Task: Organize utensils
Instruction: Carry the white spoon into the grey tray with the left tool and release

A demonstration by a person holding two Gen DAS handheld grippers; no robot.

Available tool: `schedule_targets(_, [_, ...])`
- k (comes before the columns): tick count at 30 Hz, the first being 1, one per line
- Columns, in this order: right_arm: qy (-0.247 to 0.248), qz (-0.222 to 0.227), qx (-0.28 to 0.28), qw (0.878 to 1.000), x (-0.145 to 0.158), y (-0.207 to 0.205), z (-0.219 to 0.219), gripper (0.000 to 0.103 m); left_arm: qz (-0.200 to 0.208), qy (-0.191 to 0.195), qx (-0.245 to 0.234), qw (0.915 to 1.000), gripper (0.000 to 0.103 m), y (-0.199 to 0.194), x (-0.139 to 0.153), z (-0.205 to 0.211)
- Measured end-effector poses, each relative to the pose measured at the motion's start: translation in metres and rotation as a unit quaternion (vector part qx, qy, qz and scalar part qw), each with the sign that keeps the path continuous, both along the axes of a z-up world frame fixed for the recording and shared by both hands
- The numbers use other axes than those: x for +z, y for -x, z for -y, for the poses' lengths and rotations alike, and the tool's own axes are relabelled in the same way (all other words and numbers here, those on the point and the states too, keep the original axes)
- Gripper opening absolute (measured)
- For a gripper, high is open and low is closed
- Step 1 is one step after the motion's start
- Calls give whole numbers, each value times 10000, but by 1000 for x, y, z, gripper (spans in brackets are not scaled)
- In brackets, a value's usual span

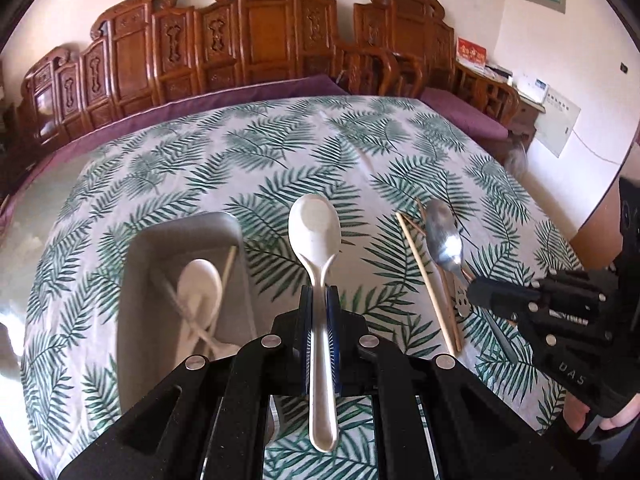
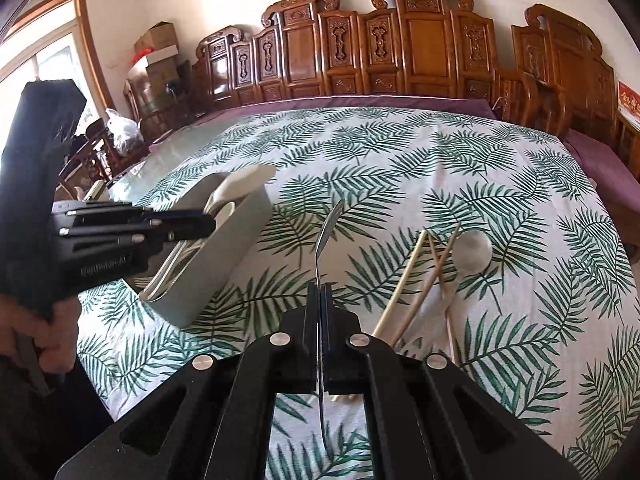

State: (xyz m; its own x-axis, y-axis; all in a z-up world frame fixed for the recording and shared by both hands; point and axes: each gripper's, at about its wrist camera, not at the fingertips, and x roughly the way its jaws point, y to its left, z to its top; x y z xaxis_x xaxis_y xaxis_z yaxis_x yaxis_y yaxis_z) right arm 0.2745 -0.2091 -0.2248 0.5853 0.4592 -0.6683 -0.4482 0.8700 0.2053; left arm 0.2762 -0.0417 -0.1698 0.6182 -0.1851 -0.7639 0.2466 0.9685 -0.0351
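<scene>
your left gripper (image 1: 320,300) is clamped on the neck of a white ceramic soup spoon (image 1: 316,232), its bowl pointing ahead and its long axis along the fingers; the grey rectangular plastic bin (image 1: 180,240) lies just to its left and below. your right gripper (image 2: 320,300), clenched edge-on around a steel spoon (image 2: 326,232), sits farther from that bin.

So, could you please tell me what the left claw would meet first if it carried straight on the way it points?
Probably bare tablecloth, just right of the grey bin. The left claw, clamped on the white spoon, angles downward; depth is unclear.
</scene>
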Motion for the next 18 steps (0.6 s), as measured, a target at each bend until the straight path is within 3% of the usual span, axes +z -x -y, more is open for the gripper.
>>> schedule_targets(10, [15, 76, 44, 10000, 14, 10, -17, 2, 98, 89, 349, 9993, 7, 6, 10, -41])
schedule_targets(18, [8, 199, 132, 9997, 37, 20, -42, 2, -109, 85, 719, 9973, 7, -7, -7, -80])
